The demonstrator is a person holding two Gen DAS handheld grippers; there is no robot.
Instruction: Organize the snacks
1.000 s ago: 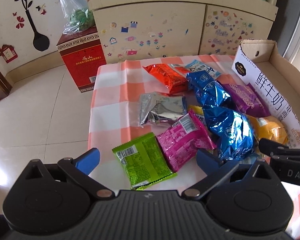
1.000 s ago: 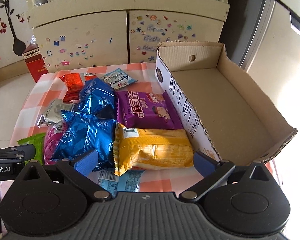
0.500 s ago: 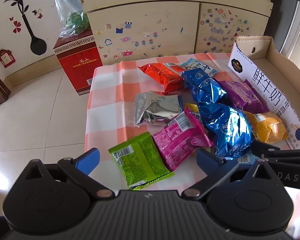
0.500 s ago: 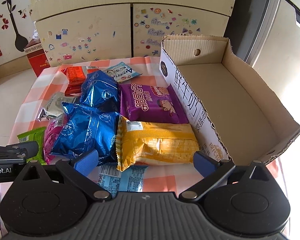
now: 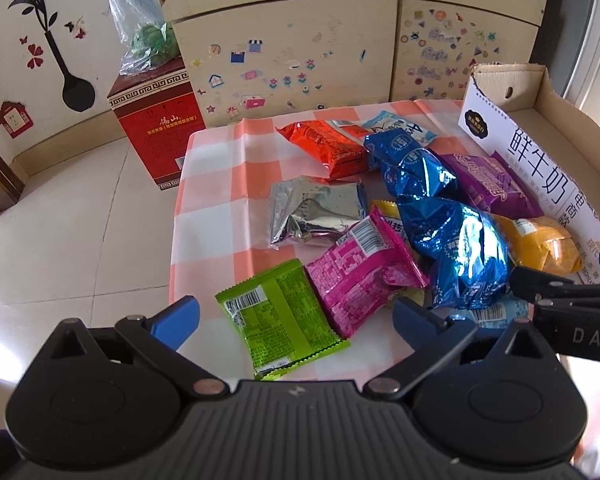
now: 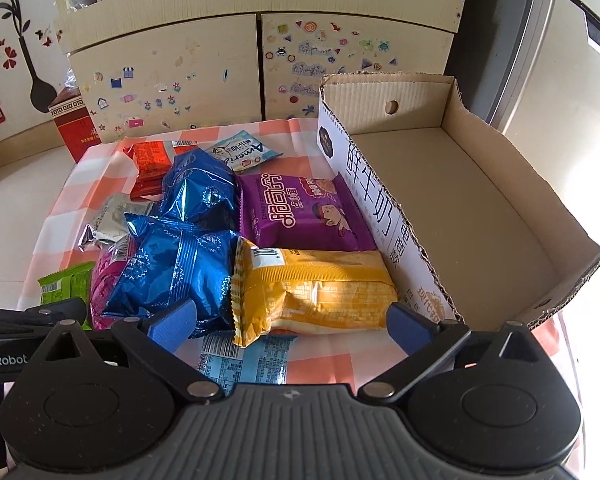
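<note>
Left wrist view: an orange-and-white checked tablecloth (image 5: pixel 220 184) carries the scattered snack packets, including a lime-green foil packet (image 5: pixel 278 320). A red carton (image 5: pixel 156 120) stands on pale floor tiles. The left gripper (image 5: pixel 296 318) hangs spread wide, empty.

Right wrist view: a corrugated cardboard tray (image 6: pixel 480 216), printed 鲜牛奶, touches a purple noodle packet (image 6: pixel 300 214). The right gripper (image 6: pixel 292 324) gapes, holding nothing, near a yellow packet (image 6: pixel 312 292).

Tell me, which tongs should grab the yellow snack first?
The right tongs, probably. They are open with the yellow snack straight ahead, beside the box. The left tongs face the green snack.
</note>
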